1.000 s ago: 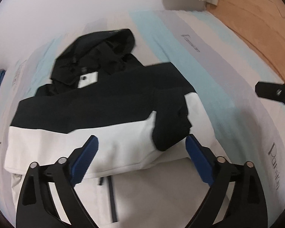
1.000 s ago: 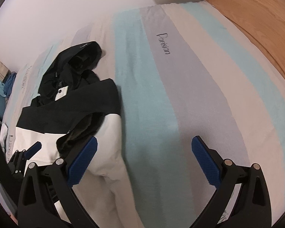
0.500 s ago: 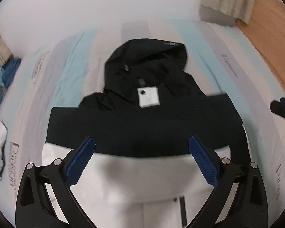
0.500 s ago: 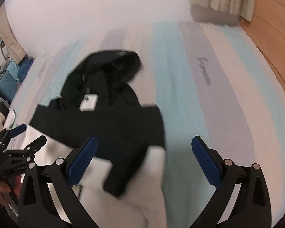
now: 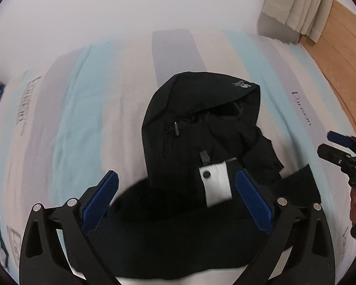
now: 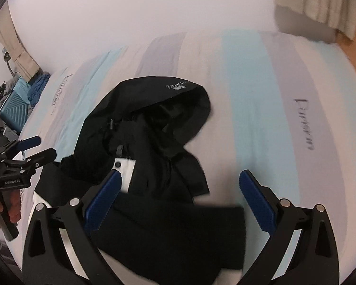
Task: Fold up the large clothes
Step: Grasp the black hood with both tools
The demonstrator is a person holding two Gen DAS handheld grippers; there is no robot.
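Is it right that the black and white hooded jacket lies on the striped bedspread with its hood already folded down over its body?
Not quite. The black and white hooded jacket does lie on the striped bedspread, but its hood is spread out flat beyond the collar, unfolded, as the left wrist view shows.

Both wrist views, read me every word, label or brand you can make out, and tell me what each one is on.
"GenRobot.AI": on the left gripper, seen in the right wrist view.
"DA": cut off by the picture edge, on the right gripper, seen in the left wrist view.
White logo on the jacket hood: too blurred to read.
Dark script on the striped bedsheet: blurred, unreadable.
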